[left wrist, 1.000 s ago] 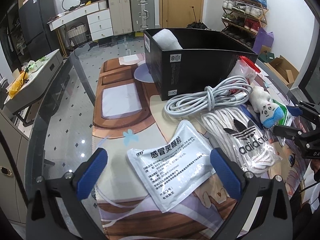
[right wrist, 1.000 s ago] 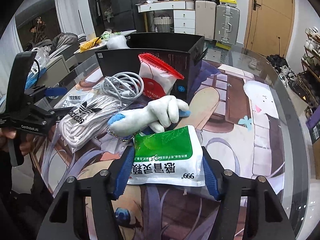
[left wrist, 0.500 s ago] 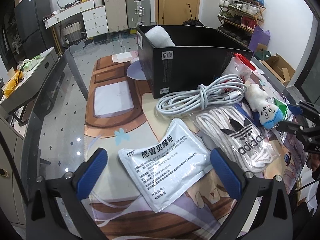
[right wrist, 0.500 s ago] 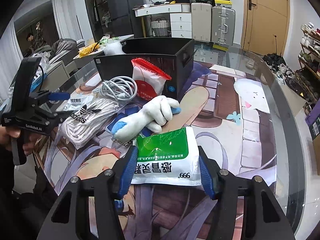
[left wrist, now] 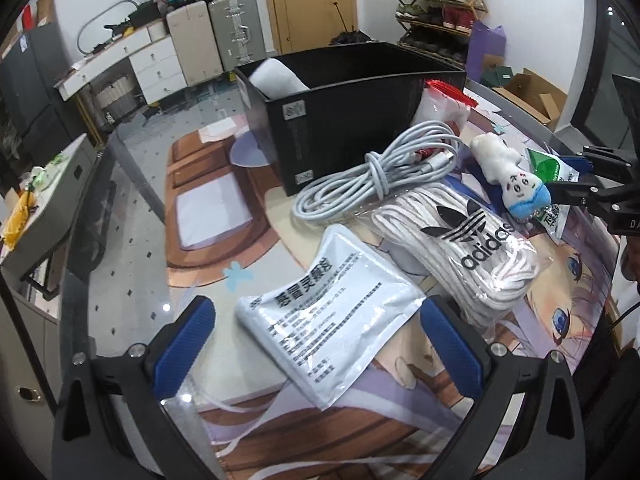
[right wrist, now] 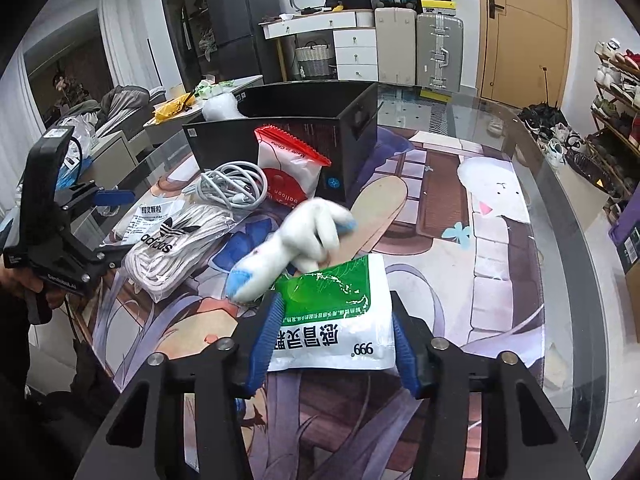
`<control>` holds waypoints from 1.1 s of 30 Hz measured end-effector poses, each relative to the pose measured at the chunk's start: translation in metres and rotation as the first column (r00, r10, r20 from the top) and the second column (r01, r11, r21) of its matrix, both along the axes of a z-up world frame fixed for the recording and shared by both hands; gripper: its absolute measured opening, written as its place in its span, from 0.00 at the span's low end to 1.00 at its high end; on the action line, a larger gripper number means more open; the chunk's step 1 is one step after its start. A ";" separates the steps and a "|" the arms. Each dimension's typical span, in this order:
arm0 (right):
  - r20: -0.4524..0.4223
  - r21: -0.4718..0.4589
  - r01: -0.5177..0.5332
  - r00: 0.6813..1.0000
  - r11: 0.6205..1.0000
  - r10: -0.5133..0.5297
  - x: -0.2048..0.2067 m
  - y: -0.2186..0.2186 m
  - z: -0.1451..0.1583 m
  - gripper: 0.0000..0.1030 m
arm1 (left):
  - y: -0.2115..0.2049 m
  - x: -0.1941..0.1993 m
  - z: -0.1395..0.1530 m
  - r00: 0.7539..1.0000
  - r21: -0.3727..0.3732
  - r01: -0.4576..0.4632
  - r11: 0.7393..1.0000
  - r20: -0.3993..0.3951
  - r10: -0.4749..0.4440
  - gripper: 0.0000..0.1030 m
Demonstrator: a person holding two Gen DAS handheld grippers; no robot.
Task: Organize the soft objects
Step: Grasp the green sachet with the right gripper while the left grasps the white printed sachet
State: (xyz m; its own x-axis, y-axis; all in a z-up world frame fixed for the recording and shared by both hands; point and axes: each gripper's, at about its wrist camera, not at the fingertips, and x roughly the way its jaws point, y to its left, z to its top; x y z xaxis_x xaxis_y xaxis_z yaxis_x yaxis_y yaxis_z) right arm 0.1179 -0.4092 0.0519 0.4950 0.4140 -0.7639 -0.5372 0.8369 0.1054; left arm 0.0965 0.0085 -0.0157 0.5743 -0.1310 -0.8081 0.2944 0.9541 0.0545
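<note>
My right gripper (right wrist: 334,340) is shut on a green and white medicine pouch (right wrist: 340,320) and lifts it off the mat; a white and blue plush toy (right wrist: 296,244) slides off its far end. My left gripper (left wrist: 316,340) is open, its pads on either side of a white medicine pouch (left wrist: 324,320) lying flat. A bagged white adidas cord (left wrist: 460,248), a coiled grey cable (left wrist: 372,180) and a red and white balloon bag (right wrist: 288,172) lie before the black box (left wrist: 352,112), which holds a white soft roll (left wrist: 276,76). The plush (left wrist: 508,176) also shows in the left wrist view.
A printed mat (right wrist: 460,216) covers the glass table (right wrist: 568,208), whose curved edge runs on the right. The left gripper's black body (right wrist: 52,232) stands at the left of the pile. Suitcases, drawers and a shoe rack stand beyond the table.
My right gripper has closed on the green pouch and raised it, tipping the plush toy. My left gripper has drawn slightly closer over the white pouch, still open.
</note>
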 end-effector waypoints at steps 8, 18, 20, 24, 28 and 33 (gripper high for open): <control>-0.035 -0.004 -0.014 0.999 1.000 0.013 -0.001 0.000 -0.003 0.53 | -0.005 0.009 0.003 1.000 0.005 0.014 1.000 0.010 -0.014 1.00; -0.037 -0.084 -0.052 0.998 0.995 0.049 -0.005 0.017 -0.012 0.77 | -0.009 0.009 0.002 0.995 -0.051 0.094 0.994 -0.022 -0.095 0.60; -0.040 -0.079 -0.047 0.998 0.996 0.044 -0.003 0.017 -0.012 0.77 | -0.010 0.007 0.004 0.995 -0.046 0.100 0.994 -0.022 -0.101 0.57; -0.039 -0.085 -0.040 0.999 0.996 0.037 -0.002 0.015 -0.012 0.77 | -0.007 0.005 0.005 0.996 -0.068 0.081 0.994 -0.023 -0.083 0.54; -0.038 -0.084 -0.037 0.999 0.996 0.034 -0.001 0.014 -0.013 0.77 | -0.002 0.006 0.007 0.998 -0.092 0.054 0.994 -0.025 -0.056 0.53; -0.038 -0.085 -0.039 0.999 0.996 0.036 0.001 0.018 -0.014 0.77 | 0.003 0.009 0.009 1.000 -0.129 0.024 0.991 -0.014 -0.026 0.46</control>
